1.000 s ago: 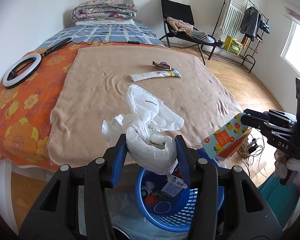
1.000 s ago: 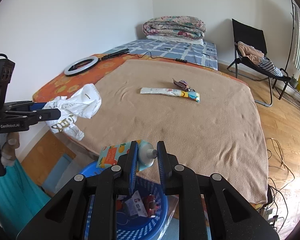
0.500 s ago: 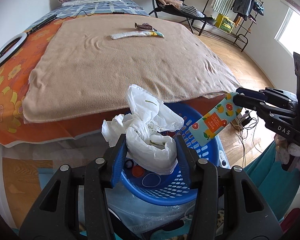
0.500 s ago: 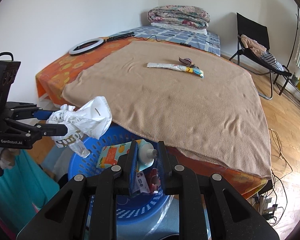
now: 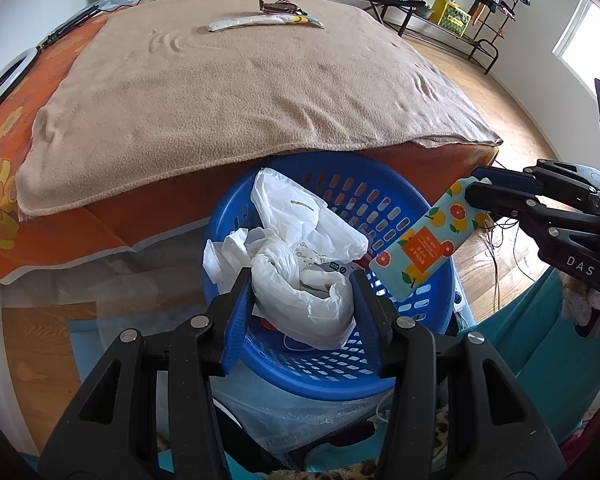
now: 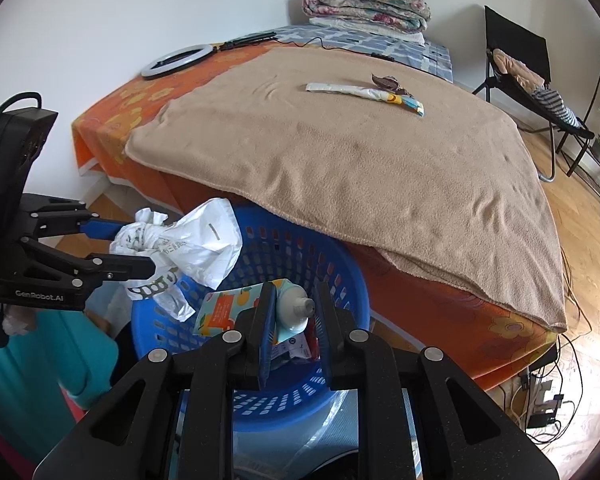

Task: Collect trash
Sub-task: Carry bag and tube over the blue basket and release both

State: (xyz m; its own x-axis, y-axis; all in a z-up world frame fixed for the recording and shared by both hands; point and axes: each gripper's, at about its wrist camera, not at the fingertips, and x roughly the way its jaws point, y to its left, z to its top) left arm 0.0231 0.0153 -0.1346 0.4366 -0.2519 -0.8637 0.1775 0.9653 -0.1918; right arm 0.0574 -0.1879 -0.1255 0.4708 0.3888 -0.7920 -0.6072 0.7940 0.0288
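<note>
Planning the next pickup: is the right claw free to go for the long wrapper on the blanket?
Probably not yet: the right claw is shut on the tube over the basket; the wrapper lies unobstructed.

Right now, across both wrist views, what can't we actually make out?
- Blue basket contents: left view, mostly hidden behind the white plastic bag held by the left gripper.
- Fruit-print tube: right view, its middle is covered by the right gripper fingers.
- Two wrappers on the tan blanket: print too small to read.
</note>
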